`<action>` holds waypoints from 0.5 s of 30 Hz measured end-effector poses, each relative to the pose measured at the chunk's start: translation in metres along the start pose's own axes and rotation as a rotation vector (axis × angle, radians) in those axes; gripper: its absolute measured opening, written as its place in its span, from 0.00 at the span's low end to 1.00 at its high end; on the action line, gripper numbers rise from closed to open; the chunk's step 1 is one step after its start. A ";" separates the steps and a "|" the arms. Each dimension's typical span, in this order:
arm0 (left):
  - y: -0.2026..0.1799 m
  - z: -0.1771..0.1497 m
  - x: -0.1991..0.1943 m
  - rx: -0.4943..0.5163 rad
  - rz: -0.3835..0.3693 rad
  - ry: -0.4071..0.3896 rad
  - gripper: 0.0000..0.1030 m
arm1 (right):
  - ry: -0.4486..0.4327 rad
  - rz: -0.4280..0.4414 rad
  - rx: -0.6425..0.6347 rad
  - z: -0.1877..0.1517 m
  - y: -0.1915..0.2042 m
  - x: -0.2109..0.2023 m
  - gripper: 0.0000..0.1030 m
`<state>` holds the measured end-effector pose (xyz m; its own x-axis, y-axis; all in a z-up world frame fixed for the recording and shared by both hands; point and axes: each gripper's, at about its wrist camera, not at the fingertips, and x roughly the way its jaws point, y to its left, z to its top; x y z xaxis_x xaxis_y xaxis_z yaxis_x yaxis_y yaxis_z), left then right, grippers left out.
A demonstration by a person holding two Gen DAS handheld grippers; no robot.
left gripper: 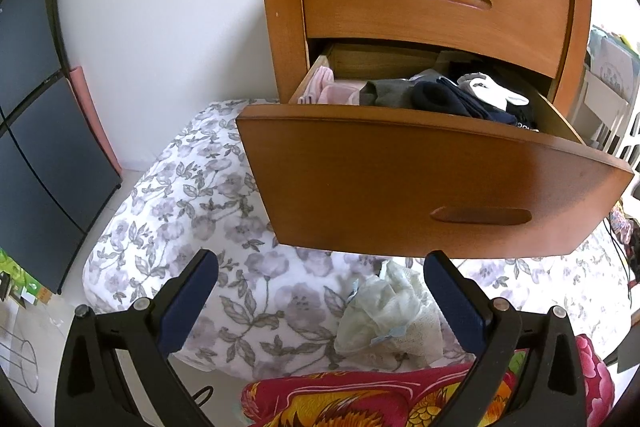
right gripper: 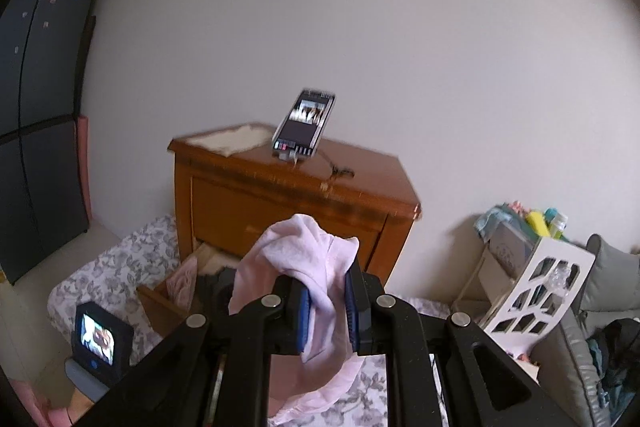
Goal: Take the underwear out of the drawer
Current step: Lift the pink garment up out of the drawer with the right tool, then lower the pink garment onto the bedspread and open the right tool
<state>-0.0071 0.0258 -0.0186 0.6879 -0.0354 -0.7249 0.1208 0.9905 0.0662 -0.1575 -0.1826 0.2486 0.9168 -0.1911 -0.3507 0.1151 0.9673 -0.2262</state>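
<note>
The wooden nightstand's lower drawer (left gripper: 420, 179) is pulled out, holding pink folded pieces (left gripper: 324, 89), grey and dark garments (left gripper: 440, 95) and white socks (left gripper: 492, 89). My left gripper (left gripper: 320, 279) is open below the drawer front, over the floral bedding, with nothing between its fingers. A pale lace undergarment (left gripper: 384, 315) lies on the bedding just inside its right finger. In the right wrist view my right gripper (right gripper: 327, 297) is shut on a light pink underwear piece (right gripper: 304, 259), held up in front of the nightstand (right gripper: 288, 195), above the drawer (right gripper: 168, 299).
Floral bedding (left gripper: 192, 211) lies under the drawer, with a red patterned blanket (left gripper: 360, 399) nearer. A dark cabinet (left gripper: 36, 131) stands left. A phone (right gripper: 304, 123) and cloth (right gripper: 232, 139) sit on the nightstand. A white cut-out rack (right gripper: 532, 291) stands right.
</note>
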 end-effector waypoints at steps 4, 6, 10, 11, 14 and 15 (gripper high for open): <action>0.000 0.000 0.000 0.001 0.000 0.000 0.99 | 0.071 0.034 0.008 -0.021 0.005 0.022 0.15; 0.001 -0.001 0.001 -0.001 -0.001 0.001 0.99 | 0.109 0.057 0.016 -0.033 0.010 0.035 0.15; 0.001 -0.001 0.001 0.001 -0.006 0.002 0.99 | 0.186 0.103 0.019 -0.057 0.023 0.065 0.15; 0.001 -0.001 0.001 0.000 -0.008 0.004 0.99 | 0.211 0.115 0.019 -0.064 0.027 0.074 0.15; 0.002 -0.002 0.001 -0.004 -0.013 0.006 0.99 | 0.282 0.151 0.026 -0.086 0.041 0.098 0.15; 0.003 -0.001 0.001 -0.005 -0.015 0.007 0.99 | 0.301 0.157 0.031 -0.093 0.044 0.104 0.15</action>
<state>-0.0071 0.0287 -0.0202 0.6812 -0.0498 -0.7304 0.1281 0.9904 0.0520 -0.0922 -0.1756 0.1180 0.7707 -0.0761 -0.6326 -0.0024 0.9925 -0.1224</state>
